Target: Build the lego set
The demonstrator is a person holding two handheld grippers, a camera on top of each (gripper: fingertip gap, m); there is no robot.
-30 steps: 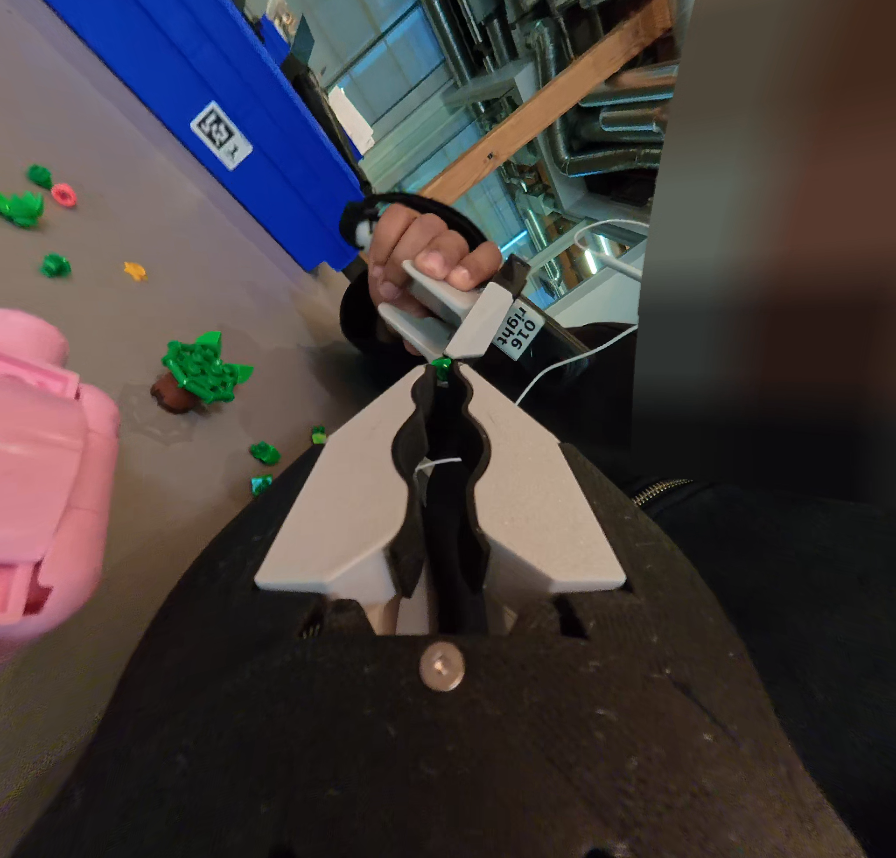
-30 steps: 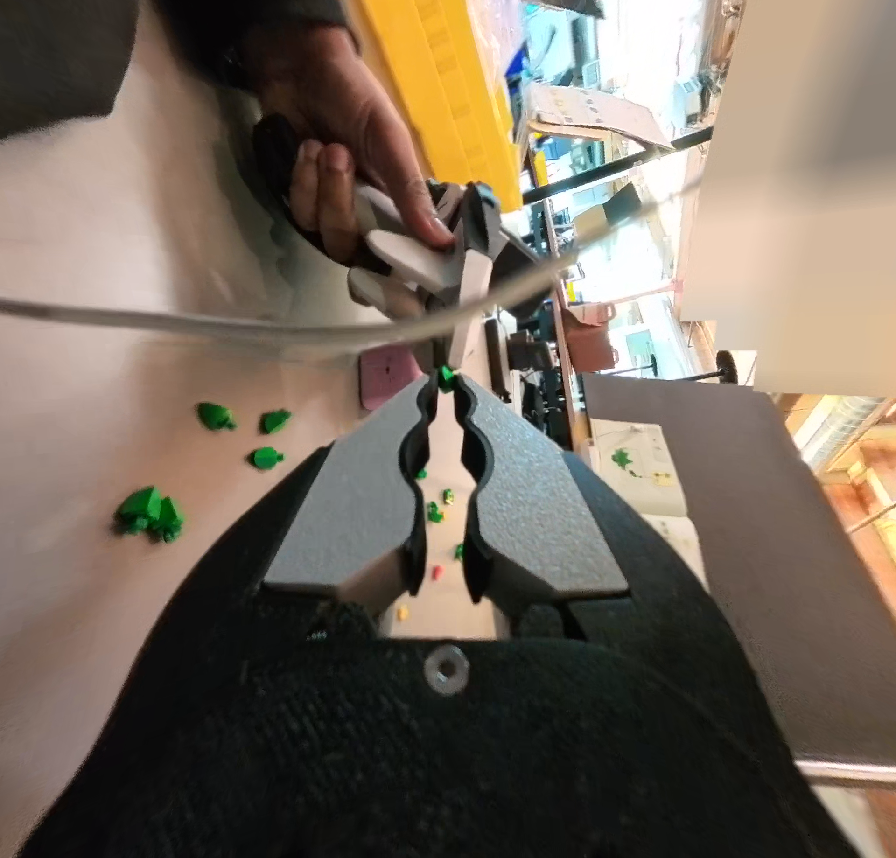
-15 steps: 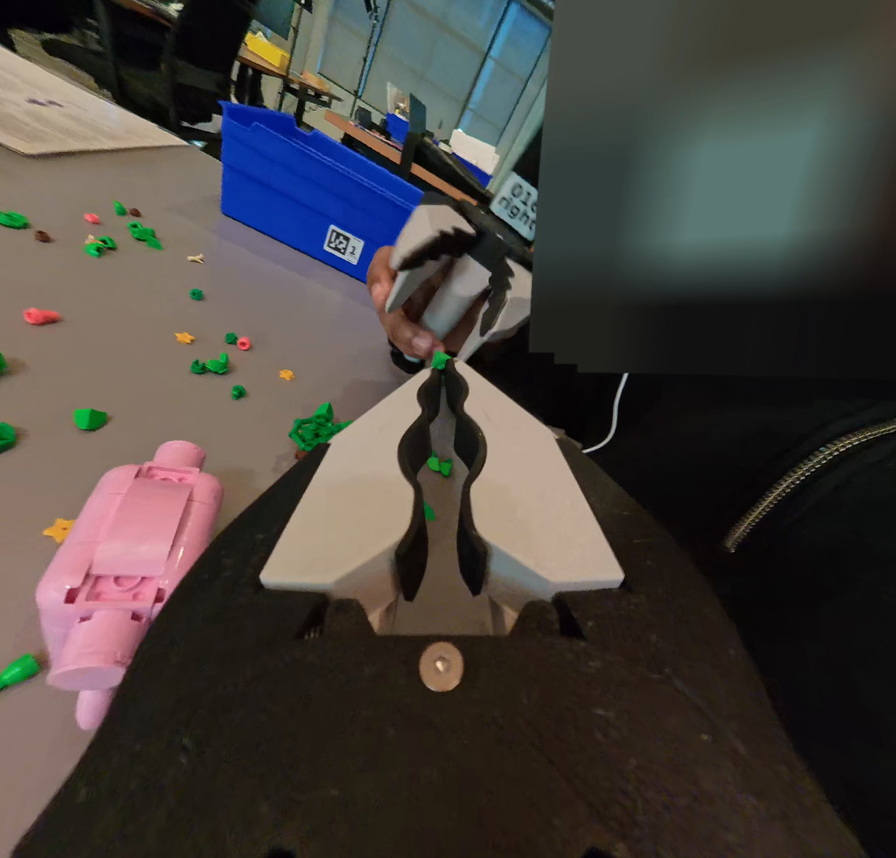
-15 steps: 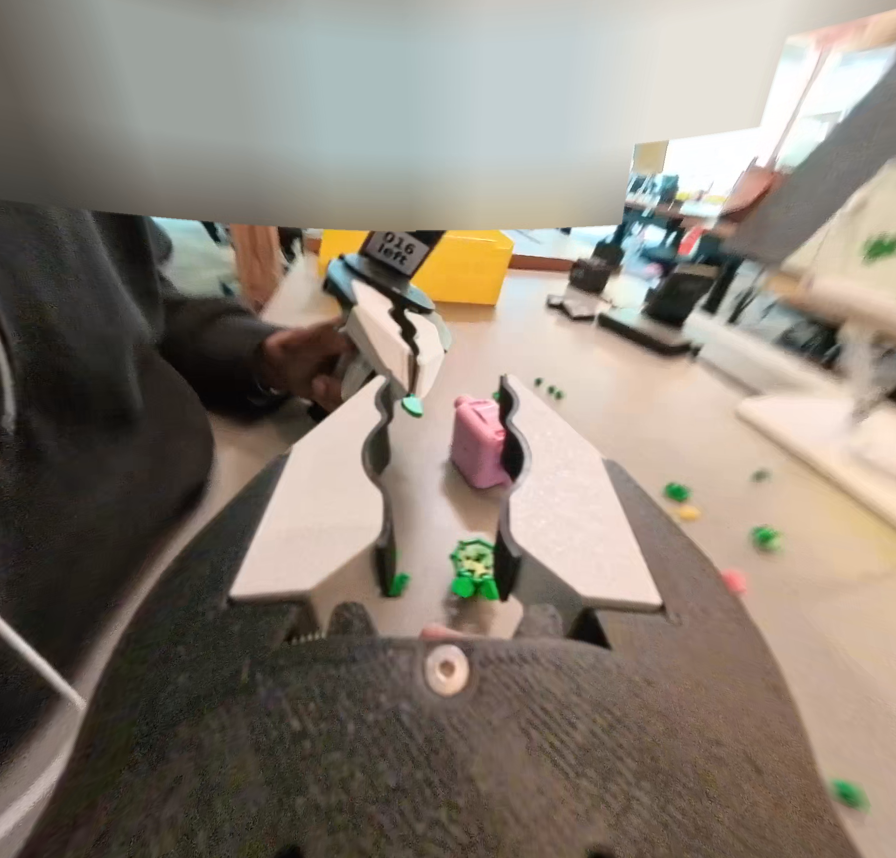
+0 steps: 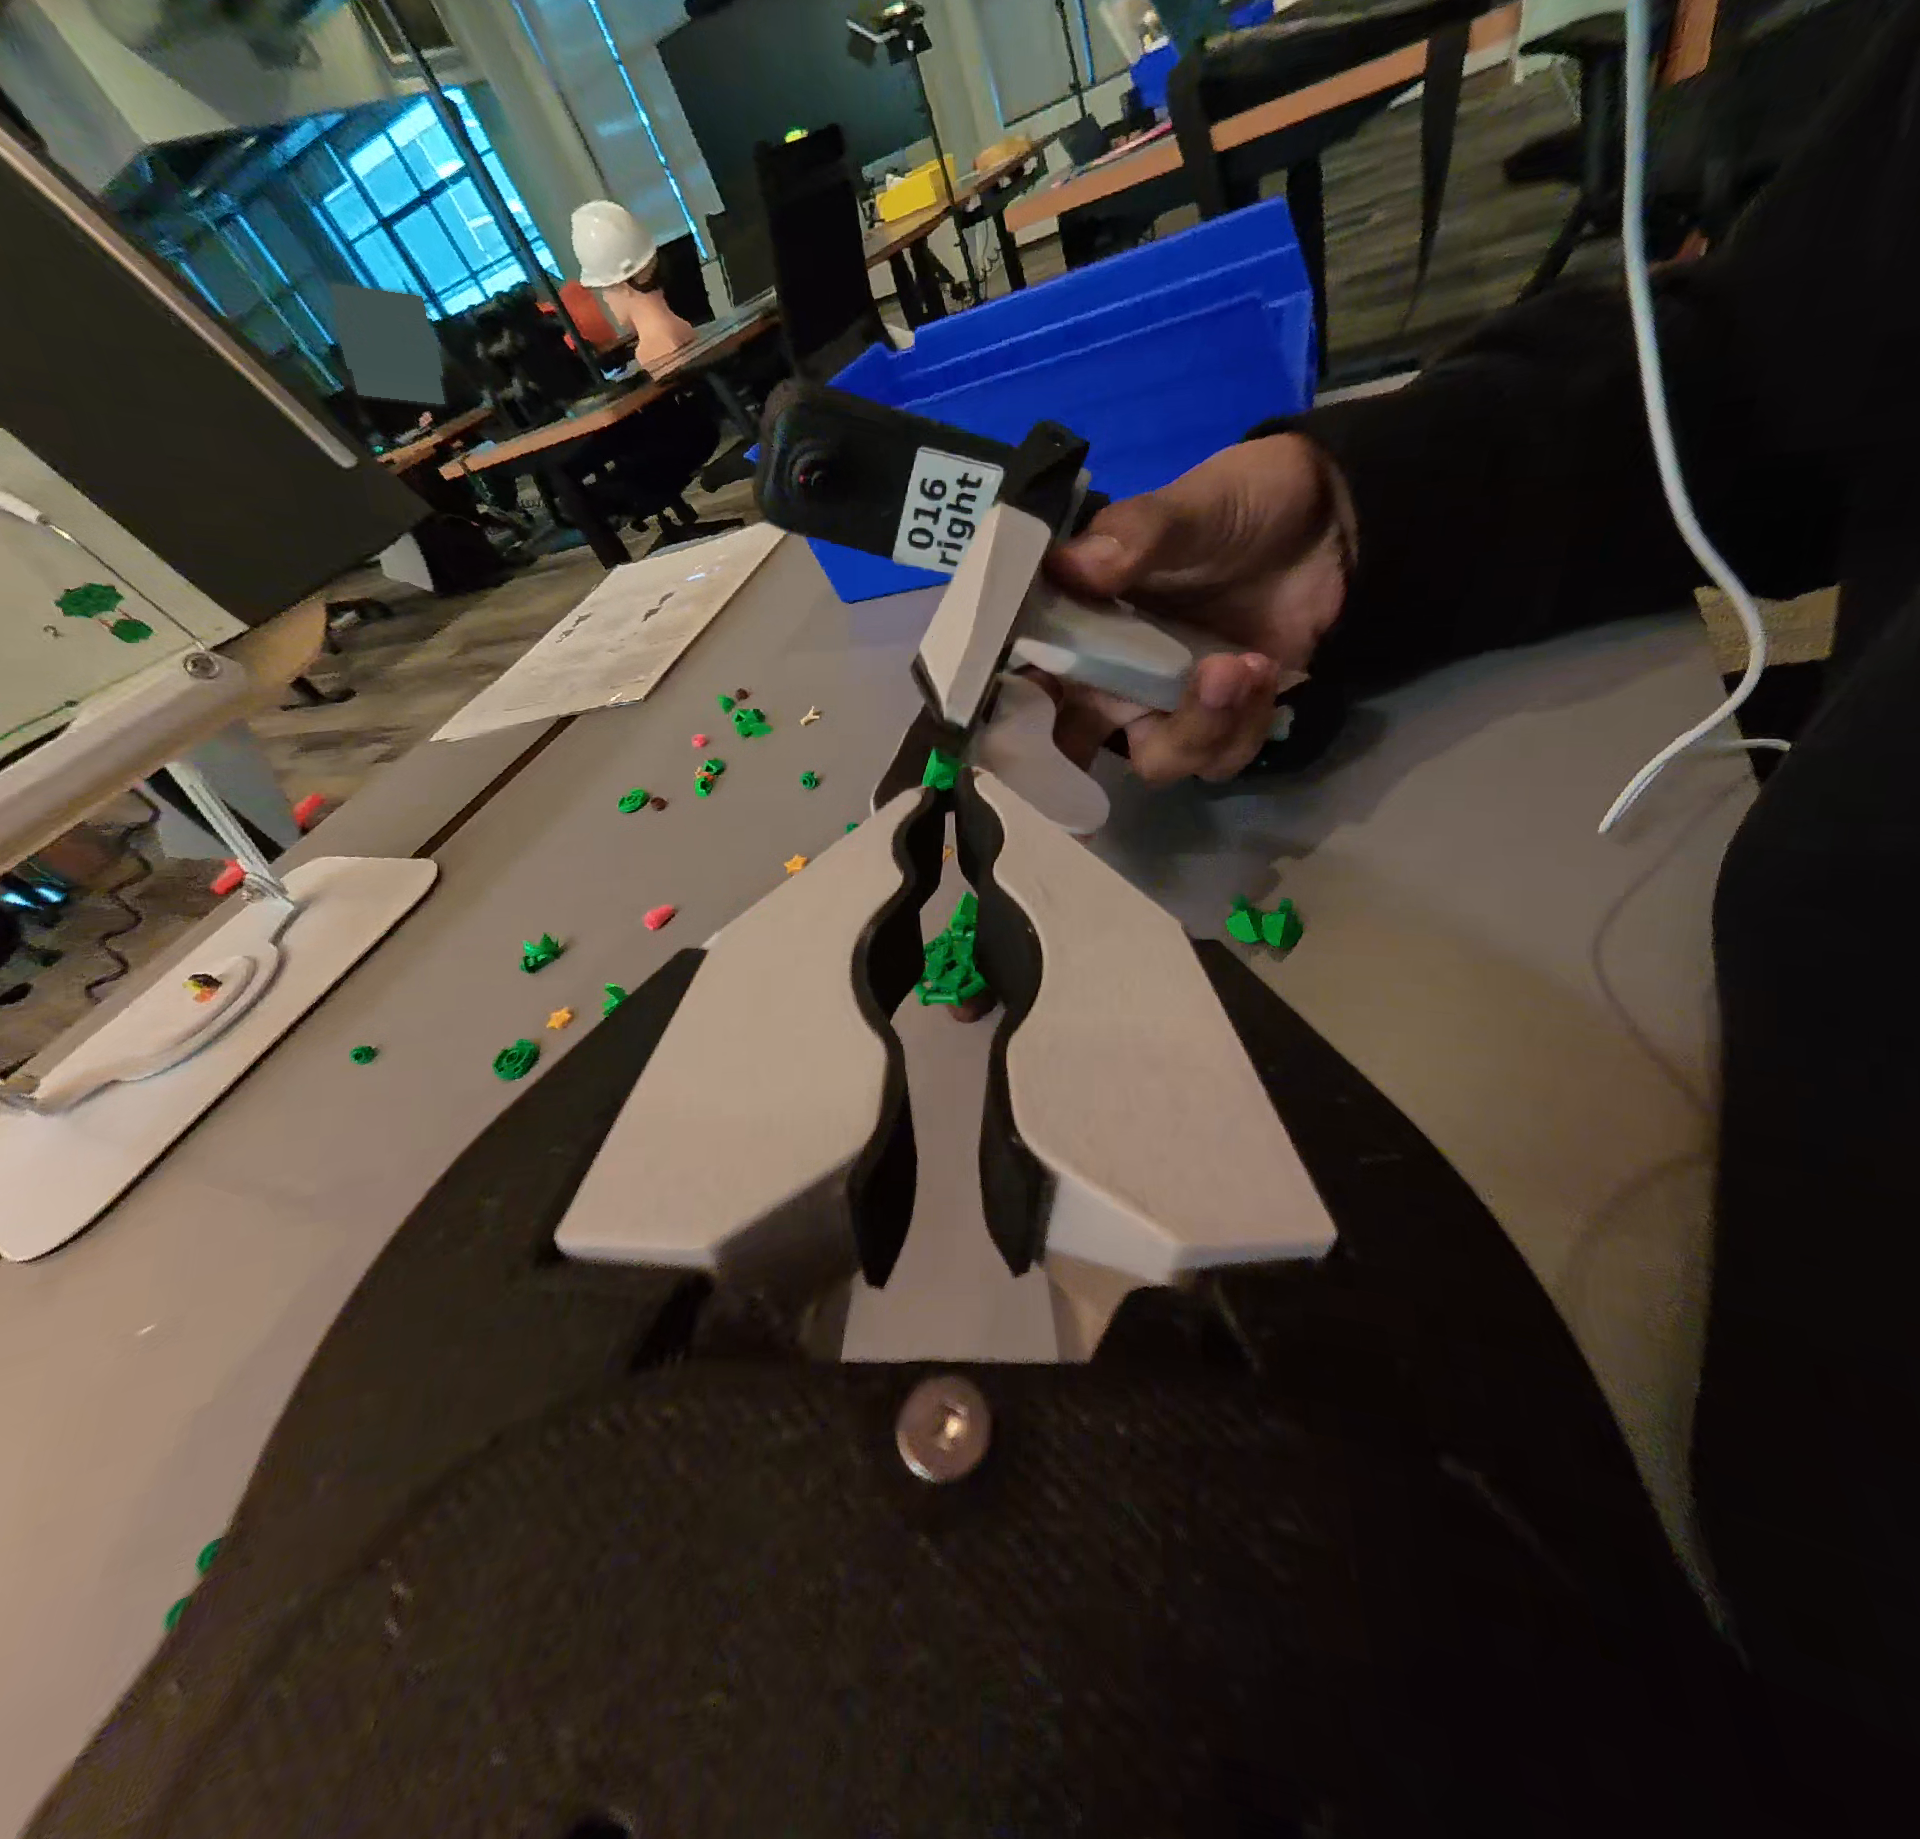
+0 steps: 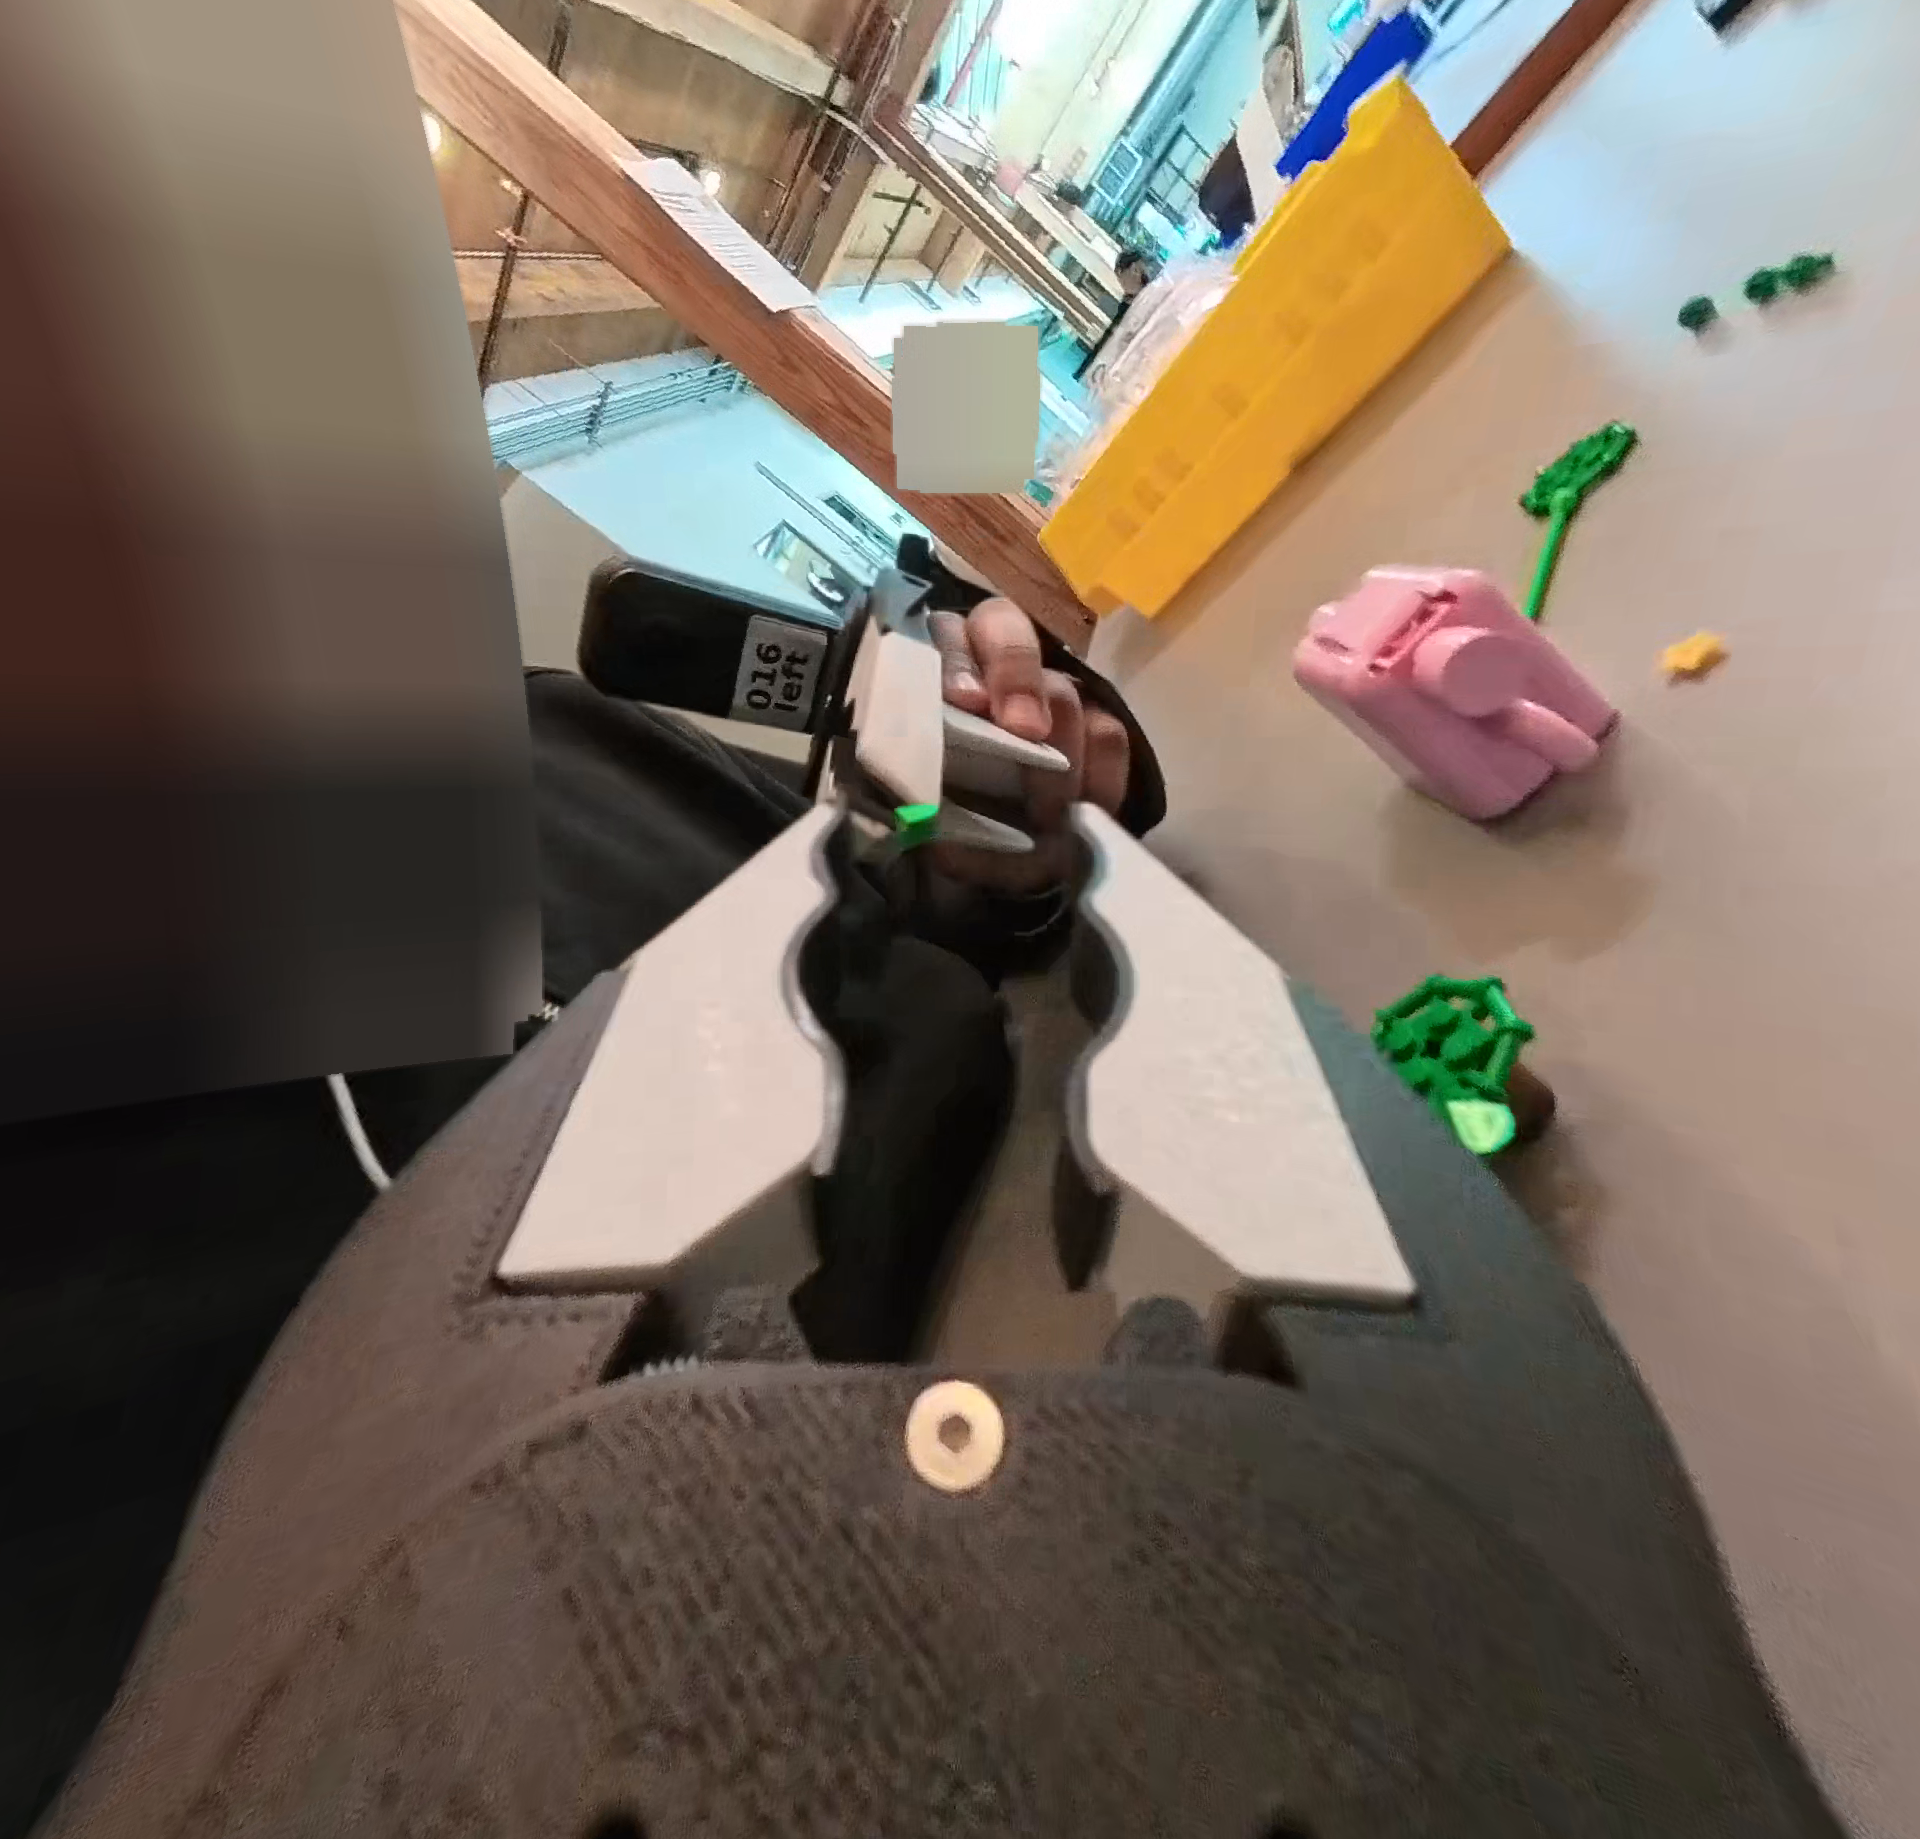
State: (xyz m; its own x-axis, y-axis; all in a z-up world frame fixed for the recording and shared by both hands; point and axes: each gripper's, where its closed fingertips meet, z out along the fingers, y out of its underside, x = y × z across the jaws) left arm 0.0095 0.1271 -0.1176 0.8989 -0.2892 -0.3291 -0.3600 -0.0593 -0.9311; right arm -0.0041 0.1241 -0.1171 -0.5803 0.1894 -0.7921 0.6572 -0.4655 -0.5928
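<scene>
Your left claw (image 5: 948, 787) pinches a small green piece (image 5: 940, 769), mostly hidden between its tips; your right claw (image 6: 958, 833) gapes wide, holding nothing.

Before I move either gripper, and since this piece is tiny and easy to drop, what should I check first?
1. Left gripper shut on the small green piece: ok.
2. Right gripper open: ok.
3. Right gripper's fingers clear of the piece: cannot tell, they sit very close.
4. Which way the piece's studs face: cannot tell, too small.
5. Green plant build standing on the table, free of both grippers: ok.
</scene>
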